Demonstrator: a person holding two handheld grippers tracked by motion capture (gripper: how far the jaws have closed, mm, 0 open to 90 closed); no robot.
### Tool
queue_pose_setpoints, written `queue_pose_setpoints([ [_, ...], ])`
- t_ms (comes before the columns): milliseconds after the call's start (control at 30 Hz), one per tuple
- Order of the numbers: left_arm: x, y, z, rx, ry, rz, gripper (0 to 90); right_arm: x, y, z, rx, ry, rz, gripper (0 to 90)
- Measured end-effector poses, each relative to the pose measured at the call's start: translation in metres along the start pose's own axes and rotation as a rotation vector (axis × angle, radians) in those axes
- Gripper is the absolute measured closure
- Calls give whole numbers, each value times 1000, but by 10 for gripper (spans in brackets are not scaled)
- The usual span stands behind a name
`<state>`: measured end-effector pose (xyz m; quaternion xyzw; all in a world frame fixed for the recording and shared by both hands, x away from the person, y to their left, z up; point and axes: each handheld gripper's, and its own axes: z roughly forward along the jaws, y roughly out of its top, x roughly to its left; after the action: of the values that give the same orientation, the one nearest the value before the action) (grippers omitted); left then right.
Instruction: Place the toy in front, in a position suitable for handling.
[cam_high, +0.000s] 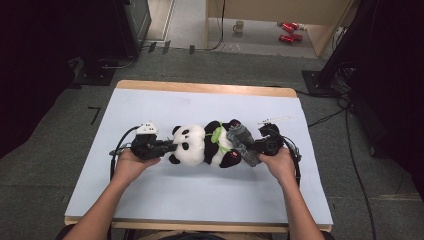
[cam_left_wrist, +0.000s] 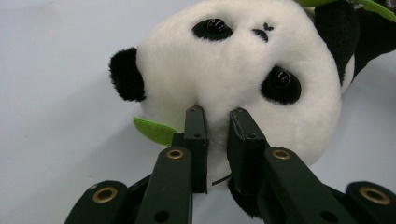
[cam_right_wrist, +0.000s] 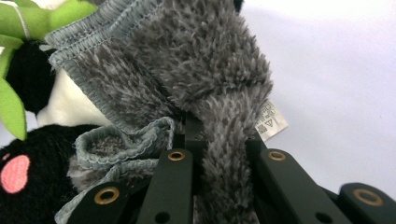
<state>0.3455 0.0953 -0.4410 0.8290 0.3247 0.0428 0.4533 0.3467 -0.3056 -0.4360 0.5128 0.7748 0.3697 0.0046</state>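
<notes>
A pale lilac-white worktop (cam_high: 150, 200) with a wooden rim stands on grey carpet; beyond its far edge a mug (cam_high: 239, 26) and red cans (cam_high: 289, 31) sit on the floor by a wooden unit. At the worktop's middle lies a fluffy black-and-white plush panda (cam_high: 200, 145), head toward the left edge, with green felt leaves (cam_high: 216, 134) at its neck. The left gripper (cam_left_wrist: 219, 116) presses into the soft white fur at the back of the head, jaws narrowly parted with fur bunched between them. Toward the right edge, a shaggy grey cloth (cam_right_wrist: 187, 60) with stitched hems and a small white tag (cam_right_wrist: 272, 120) drapes over the panda's feet. The right gripper (cam_right_wrist: 219, 140) has its jaws clamped on a fold of it.
</notes>
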Motion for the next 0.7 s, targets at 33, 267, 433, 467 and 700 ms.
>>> queue_pose_setpoints([
  [33,0,0,0,0,1,0,792,-1,0,0,3,-3,-1,810],
  [267,1,-1,0,8,5,-10,791,-9,-5,-1,42,-50,29,809],
  [433,2,0,0,9,6,-15,791,-11,-1,-16,3,-47,48,809],
  [467,2,-1,0,9,6,-18,791,-10,0,-20,-9,-42,45,809],
  [700,2,0,0,10,8,-19,790,7,13,-39,-70,6,8,809],
])
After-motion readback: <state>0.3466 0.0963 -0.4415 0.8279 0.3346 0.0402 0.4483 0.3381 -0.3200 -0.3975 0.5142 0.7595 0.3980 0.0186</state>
